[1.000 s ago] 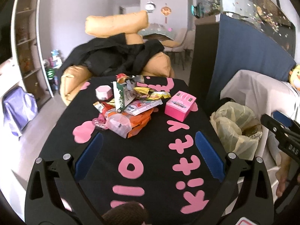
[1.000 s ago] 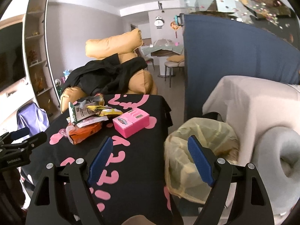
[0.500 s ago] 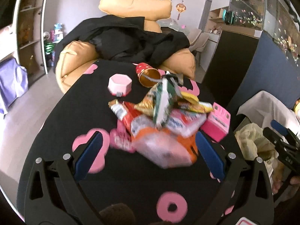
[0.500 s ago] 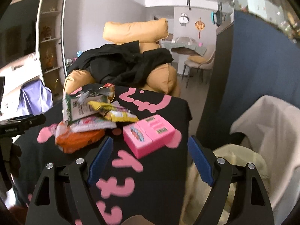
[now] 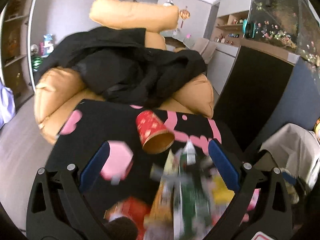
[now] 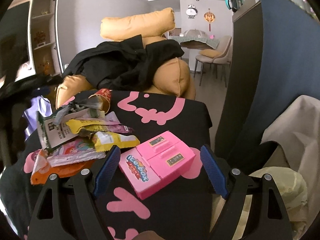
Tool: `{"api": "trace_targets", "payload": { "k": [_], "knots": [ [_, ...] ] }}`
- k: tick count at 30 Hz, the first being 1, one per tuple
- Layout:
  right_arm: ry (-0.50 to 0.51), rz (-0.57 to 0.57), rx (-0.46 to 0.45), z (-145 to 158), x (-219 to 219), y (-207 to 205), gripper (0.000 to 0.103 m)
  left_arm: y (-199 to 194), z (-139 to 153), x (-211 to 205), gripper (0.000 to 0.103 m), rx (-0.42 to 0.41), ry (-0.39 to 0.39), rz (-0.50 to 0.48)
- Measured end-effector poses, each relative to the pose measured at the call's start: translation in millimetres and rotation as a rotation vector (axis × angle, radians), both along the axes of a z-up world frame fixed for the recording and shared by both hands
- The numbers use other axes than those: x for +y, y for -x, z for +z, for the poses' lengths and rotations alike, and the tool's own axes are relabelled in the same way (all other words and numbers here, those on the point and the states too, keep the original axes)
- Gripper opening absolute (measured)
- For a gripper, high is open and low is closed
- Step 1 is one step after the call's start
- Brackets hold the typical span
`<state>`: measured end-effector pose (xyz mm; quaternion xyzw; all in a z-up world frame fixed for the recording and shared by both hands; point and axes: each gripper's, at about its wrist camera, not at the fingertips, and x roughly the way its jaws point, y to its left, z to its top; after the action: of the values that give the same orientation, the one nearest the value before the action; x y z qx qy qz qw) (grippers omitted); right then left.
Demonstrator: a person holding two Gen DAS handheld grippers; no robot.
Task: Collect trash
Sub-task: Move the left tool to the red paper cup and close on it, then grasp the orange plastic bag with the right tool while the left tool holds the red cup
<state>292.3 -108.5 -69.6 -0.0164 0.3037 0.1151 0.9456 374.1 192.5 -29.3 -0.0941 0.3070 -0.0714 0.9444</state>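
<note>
While you hover over the black table (image 6: 192, 116), here is what shows:
Left gripper (image 5: 158, 170): jaws wide apart, empty, above blurred wrappers (image 5: 186, 196).
Right gripper (image 6: 160, 170): jaws wide, straddling the pink toy box (image 6: 158, 166), not touching.
Trash: wrapper pile (image 6: 80, 138) left of the box; red cup (image 5: 154, 132) tipped over behind.
Bag (image 6: 280, 190): right of the table.

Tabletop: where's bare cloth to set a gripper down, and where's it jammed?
Free: far right cloth behind the pink toy fridge, and the near edge below it. Crowded: the wrapper pile on the left, running back to the tipped red paper cup and pink hexagonal box.
</note>
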Motion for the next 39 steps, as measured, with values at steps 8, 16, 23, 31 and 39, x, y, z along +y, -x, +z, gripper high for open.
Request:
{"api": "trace_targets", "payload": {
  "k": [8, 16, 23, 31, 39],
  "knots": [
    [-0.034, -0.025, 0.027, -13, -6, -20, 0.078, -109, -34, -3, 0.085, 0.213, 0.013, 0.018],
    [-0.064, -0.049, 0.061, -23, -15, -25, 0.078, -143, -71, -9, 0.075, 0.349, 0.016, 0.049],
    [-0.051, -0.037, 0.078, -23, -11, -14, 0.078, -118, -53, -1, 0.059, 0.298, 0.07, 0.027],
    [-0.072, 0.054, 0.093, -10, 19, 5, 0.078, 5, 10, 33, 0.06, 0.123, 0.124, 0.032],
    [-0.059, 0.173, 0.098, 0, 64, 24, 0.078, 125, 11, 57, 0.06, 0.027, 0.105, 0.072]
  ]
}}
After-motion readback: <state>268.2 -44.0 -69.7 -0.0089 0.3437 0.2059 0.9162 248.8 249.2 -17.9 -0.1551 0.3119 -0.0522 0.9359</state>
